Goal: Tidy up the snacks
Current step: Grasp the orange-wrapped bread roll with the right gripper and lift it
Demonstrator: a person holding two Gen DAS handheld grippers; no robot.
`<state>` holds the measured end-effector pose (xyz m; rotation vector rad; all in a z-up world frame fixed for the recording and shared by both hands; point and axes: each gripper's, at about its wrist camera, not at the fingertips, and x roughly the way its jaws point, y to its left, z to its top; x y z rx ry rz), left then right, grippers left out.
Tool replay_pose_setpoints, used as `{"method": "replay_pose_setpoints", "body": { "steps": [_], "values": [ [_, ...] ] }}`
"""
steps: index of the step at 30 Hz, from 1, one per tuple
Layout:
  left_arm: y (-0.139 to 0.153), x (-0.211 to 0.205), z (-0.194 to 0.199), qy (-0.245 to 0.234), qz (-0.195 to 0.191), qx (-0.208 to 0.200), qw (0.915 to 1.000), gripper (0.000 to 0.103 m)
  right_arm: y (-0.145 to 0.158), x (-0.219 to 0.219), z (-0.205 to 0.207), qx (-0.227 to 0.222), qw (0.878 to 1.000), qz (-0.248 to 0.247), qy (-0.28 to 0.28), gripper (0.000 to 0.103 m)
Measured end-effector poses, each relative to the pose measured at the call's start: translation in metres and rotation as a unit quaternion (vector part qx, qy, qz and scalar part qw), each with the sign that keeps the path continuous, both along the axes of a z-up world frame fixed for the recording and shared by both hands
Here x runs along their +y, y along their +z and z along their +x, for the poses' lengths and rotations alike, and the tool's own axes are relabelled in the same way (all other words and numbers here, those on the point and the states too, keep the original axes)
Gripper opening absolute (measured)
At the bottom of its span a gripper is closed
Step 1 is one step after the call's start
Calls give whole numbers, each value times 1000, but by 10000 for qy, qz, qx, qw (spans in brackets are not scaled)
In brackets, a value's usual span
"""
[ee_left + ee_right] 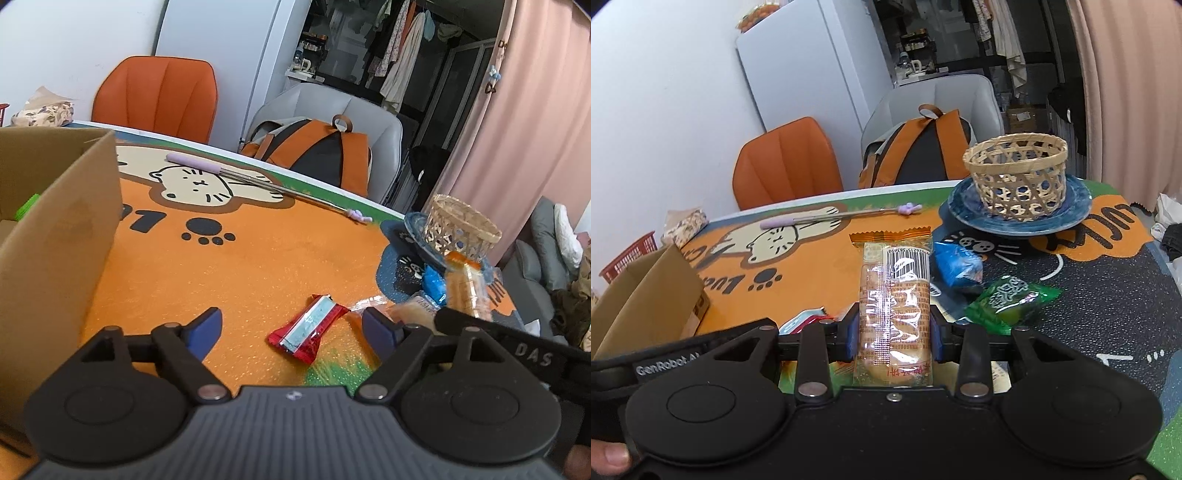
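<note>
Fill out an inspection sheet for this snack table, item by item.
Surface: cartoon cat mat covering the table.
Job's things: red snack, blue snack and green snack lying loose; biscuit pack held; wicker basket on a blue plate; cardboard box open.
Clutter: lilac-handled stick at the far edge.
Grippers: left hand-held gripper open above the red snack; right hand-held gripper shut on the biscuit pack.
Cables: nothing seen.
Surroundings: orange chair, backpack on a grey chair, pink curtain.
</note>
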<state>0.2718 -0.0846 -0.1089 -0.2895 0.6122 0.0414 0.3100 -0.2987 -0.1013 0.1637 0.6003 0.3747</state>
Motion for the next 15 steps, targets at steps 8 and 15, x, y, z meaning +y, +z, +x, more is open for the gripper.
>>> {"method": "replay_pose_setpoints", "body": {
  "steps": [8,15],
  "values": [
    [-9,-12,15,-4,360,48,9993,81,-3,-14,2,-8,9996,263,-107,36],
    [-20,-19,23,-40,534,206,9984,72,-1,-18,-1,24,9990,435,-38,36]
  ]
}}
